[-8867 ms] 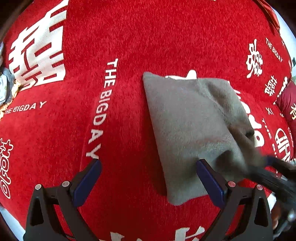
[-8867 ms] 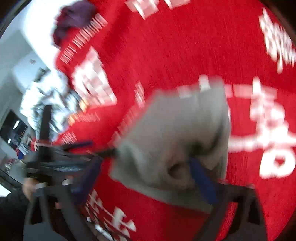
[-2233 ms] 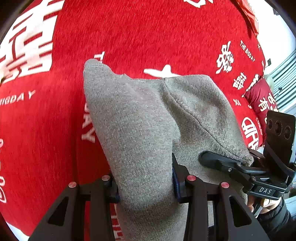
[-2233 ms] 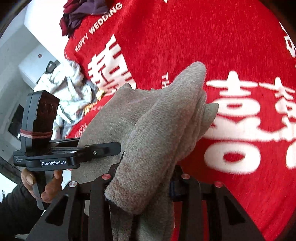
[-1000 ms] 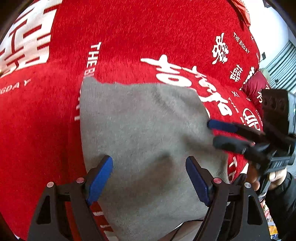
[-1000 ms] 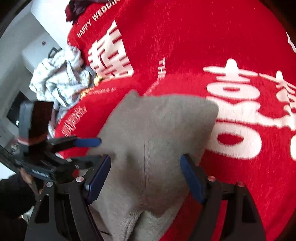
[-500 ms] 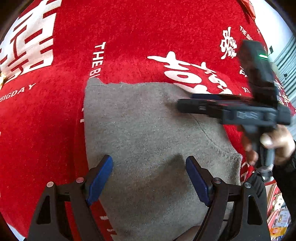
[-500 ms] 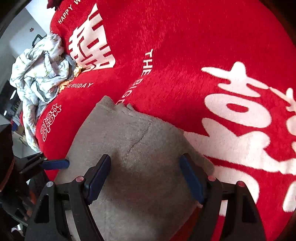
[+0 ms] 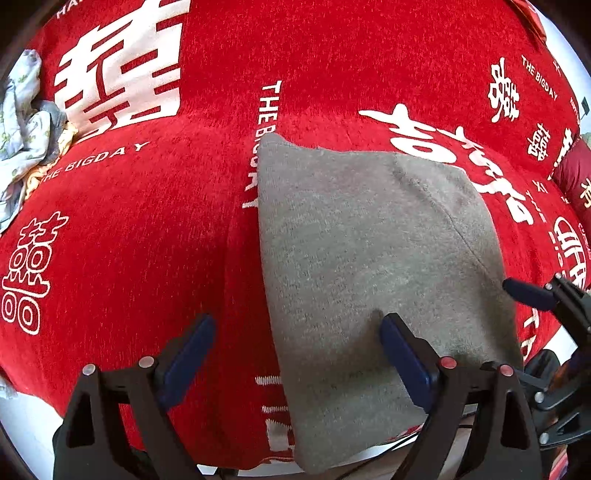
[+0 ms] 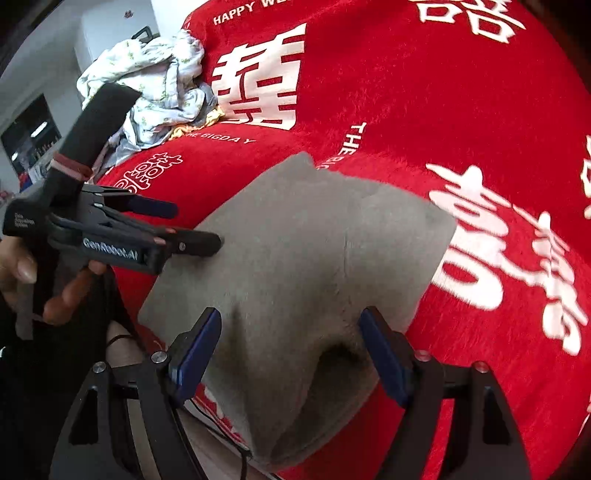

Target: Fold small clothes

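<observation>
Red plush wedding blanket [image 9: 332,44] fills the left-wrist view, the folded grey knit garment [image 9: 369,240] lying flat centre-right while the left gripper [image 9: 295,339] spreads its jaws wider, apparently letting go, nothing pinched. From the right wrist, the right gripper [image 10: 290,339] straddles the fuzzy square's lower edge with jaws apart; crumpled floral laundry [image 10: 147,85] waits upper left.

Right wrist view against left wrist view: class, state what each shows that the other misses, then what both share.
Only the right wrist view shows the hand holding the left gripper and the HAPPY WEDDING lettering. Only the left wrist view shows the dark red cushion at the right edge. Both show the folded grey garment lying on the red blanket, the pale crumpled cloth pile, and the right gripper open; the left's jaws are opening.
</observation>
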A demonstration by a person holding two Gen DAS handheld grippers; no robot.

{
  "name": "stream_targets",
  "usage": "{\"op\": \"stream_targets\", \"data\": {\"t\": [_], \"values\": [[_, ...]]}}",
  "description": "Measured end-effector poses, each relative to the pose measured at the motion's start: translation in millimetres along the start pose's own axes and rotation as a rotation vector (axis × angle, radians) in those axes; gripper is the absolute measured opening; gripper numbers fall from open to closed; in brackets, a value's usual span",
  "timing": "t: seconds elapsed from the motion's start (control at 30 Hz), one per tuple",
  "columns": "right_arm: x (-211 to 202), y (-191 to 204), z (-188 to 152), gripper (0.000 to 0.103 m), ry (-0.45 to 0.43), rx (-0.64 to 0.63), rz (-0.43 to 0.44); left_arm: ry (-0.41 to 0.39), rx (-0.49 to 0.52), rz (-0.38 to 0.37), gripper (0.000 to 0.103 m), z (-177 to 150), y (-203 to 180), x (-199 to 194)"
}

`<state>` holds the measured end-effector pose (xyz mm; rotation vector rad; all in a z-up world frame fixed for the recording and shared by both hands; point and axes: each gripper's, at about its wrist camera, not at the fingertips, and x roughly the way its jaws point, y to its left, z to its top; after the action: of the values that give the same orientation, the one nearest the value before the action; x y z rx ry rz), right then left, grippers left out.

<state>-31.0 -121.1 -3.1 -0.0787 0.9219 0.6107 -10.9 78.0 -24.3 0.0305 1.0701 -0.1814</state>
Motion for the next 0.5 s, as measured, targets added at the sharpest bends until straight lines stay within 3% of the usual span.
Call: {"op": "stream_targets", "data": {"t": [0.1, 0.2, 0.3, 0.4, 0.47, 0.5], "values": [[-0.7, -5.8, -5.8, 0.08, 0.03, 0.012, -0.045, 0.003, 0.004, 0.0, 0.092, -2.2, -2.3, 1.9], [-28.6, -8.7, 4.5, 0.081, -0.048, 0.045, -0.063, 0.001, 0.002, 0.007, 0.092, -2.5, -2.5, 0.3], [-45.5, 3.5, 12.9, 0.081, -0.103, -0.011, -0.046, 0.0, 0.002, 0.007, 0.092, -3.2, -2.3, 0.1], [-19.7, 11.6, 8.6, 0.082, 0.009, -0.04, -0.031, 0.002, -0.001, 0.01, 0.092, -2.7, -1.4, -1.3], [10.7, 9.8, -0.6, 0.082, 0.16, -0.022, -0.089, 0.003, -0.001, 0.017, 0.092, -3.6, -1.9, -3.3], [15.3, 10.1, -4.3, 0.082, 0.18, -0.018, -0.111, 0.004, -0.002, 0.021, 0.092, -4.4, -2.0, -5.1]]}}
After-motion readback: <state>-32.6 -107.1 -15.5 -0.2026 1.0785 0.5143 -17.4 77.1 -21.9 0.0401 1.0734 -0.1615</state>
